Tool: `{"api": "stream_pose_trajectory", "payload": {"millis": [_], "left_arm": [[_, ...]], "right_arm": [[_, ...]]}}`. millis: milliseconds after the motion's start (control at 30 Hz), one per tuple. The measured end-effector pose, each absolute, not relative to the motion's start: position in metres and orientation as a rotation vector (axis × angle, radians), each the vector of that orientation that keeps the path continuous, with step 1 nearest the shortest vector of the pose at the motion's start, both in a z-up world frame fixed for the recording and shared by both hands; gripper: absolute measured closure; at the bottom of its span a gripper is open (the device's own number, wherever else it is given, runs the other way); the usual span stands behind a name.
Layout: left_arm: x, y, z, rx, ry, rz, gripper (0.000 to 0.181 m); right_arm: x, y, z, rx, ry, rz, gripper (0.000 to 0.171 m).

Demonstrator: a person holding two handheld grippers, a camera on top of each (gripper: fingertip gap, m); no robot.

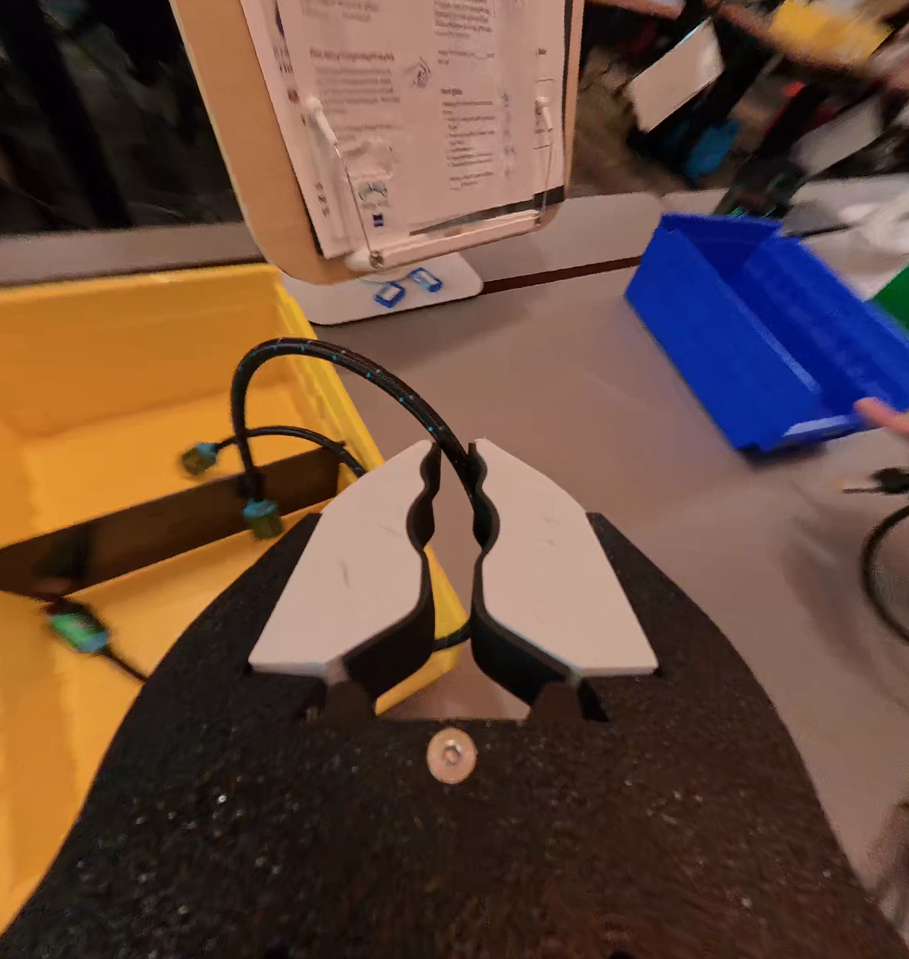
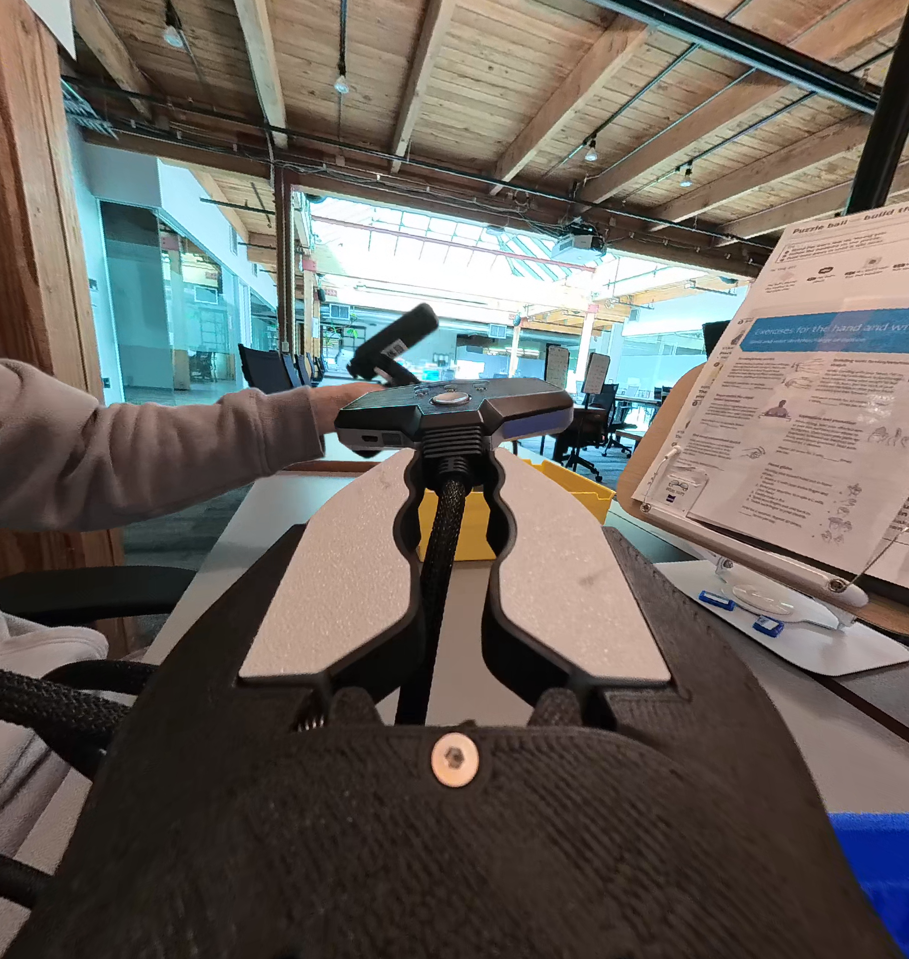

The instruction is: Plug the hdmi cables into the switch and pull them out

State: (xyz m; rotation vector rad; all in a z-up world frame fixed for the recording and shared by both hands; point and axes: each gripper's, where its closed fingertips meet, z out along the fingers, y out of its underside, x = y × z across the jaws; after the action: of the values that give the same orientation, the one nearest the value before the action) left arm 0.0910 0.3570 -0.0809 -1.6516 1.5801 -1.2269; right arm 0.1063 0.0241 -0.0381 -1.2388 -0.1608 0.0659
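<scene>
Right gripper point(image 2: 453, 469): fingers closed down on the ribbed strain relief of the switch's own black braided cable point(image 2: 438, 560), which runs back between the fingers toward the camera. The switch point(image 2: 455, 410) is lifted clear of the table point(image 2: 265, 514), roughly level, black body with a round silver button on top; one open port shows on its left end face.

Left gripper point(image 1: 453, 449): fingers nearly together, pinching a black hdmi cable point(image 1: 338, 358) flecked with blue at the tips. Cable arcs up and left, then drops into the yellow bin point(image 1: 130, 332); its teal plug point(image 1: 262, 516) hangs just over the bin's dark divider. Two more teal plugs lie in the bin: one point(image 1: 199, 457) further back, one point(image 1: 79, 630) on the near left.

Beyond: blue bin point(image 1: 753, 332) to the right on the table, document stand point(image 1: 416, 129) with printed sheets behind. A grey sleeve point(image 2: 146, 446) reaches in behind the switch in the right wrist view.
</scene>
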Motion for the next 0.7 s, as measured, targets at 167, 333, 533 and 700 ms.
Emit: {"api": "stream_pose_trajectory", "payload": {"millis": [167,333,533,700], "left_arm": [[0.07,0.323,-0.012,-1.32,1.61,-0.978,0.173],[0.056,0.227,0.01,-0.682,1.834,-0.865,0.174],[0.043,0.153,-0.103,-0.095,2.083,-0.626,0.174],[0.026,0.135,-0.194,0.072,2.226,-0.49,0.175]], "right_arm": [[0.11,0.017,-0.033,-1.196,-0.144,0.086,0.149],[0.114,0.006,-0.026,-1.177,-0.137,0.044,0.149],[0.121,-0.024,-0.01,-1.114,-0.123,-0.002,0.149],[0.128,-0.031,-0.012,-1.098,-0.101,-0.002,0.149]]}}
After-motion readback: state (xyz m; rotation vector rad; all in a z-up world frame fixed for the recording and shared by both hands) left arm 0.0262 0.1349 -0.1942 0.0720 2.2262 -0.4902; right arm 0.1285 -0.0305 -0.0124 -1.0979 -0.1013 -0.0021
